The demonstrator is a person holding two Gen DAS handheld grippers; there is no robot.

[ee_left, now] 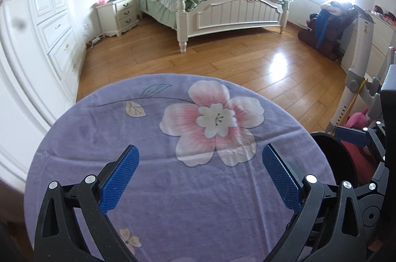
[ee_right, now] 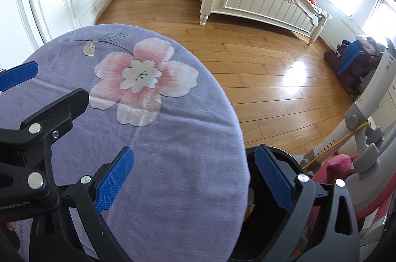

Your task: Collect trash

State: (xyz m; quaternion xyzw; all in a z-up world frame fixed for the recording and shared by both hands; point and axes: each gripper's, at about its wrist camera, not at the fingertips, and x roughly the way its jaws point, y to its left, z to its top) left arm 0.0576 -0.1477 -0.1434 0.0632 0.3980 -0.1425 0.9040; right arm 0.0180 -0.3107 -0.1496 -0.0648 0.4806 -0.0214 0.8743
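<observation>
Currently both grippers hover over a round table draped in a lilac cloth point(ee_left: 104, 138) printed with a large pink-and-white blossom point(ee_left: 212, 121) and a thin stem with two leaves.

Left gripper point(ee_left: 200, 155): black frame, blue textured pads point(ee_left: 118, 178), jaws spread wide with nothing between them. It sits above the near edge of the table, fingers aimed across the cloth toward the far edge. Cloth under it is bare, with a few soft creases.

Right gripper point(ee_right: 194, 158): same build, jaws likewise released and empty. Its left pad point(ee_right: 113, 180) lies over the table's right edge; its right pad point(ee_right: 272, 178) lies over the mouth of a black round bin point(ee_right: 279, 155) standing on the floor just beside that edge. The bin's rim also shows in the left wrist view, at the table's right edge point(ee_left: 329, 138).

Trash: a pale crumpled scrap point(ee_right: 251, 202) is visible inside the bin, low against the wall nearest the table; too little shows to tell what it is made of. Rest of the bin interior is dark.

Right of the bin: a pink soft item point(ee_right: 339, 165) and a white-and-grey stand point(ee_right: 358, 118) with a yellow cord.

Background: wooden plank floor point(ee_right: 259, 74), a white bed with green bedding point(ee_left: 222, 7), a white three-drawer nightstand point(ee_left: 121, 12) with a plush toy on top, white cabinet doors along the left wall.
</observation>
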